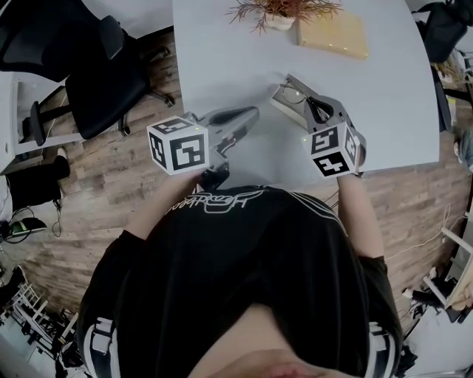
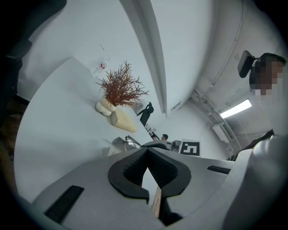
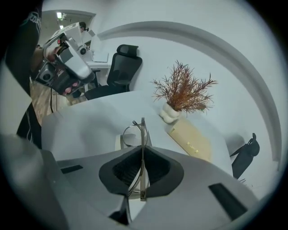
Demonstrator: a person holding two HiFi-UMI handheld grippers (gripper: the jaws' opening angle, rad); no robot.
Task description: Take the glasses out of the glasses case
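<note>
Desk (image 1: 222,59): white, upper centre. Left hand-held gripper (image 1: 248,114): jaws pressed together, empty. Right hand-held gripper (image 3: 142,155): pinching the glasses (image 3: 142,134) over the glasses case (image 1: 284,104) (centre right). Risk: the thin frame may twist or slip if lifted askew.

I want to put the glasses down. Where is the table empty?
The white table is bare on its left side, between the left claw and the reddish dried plant. Another patch lies right of the open grey glasses case, in front of the flat yellow box. It's crowded around the case, where the right claw holds the thin-framed glasses.
</note>
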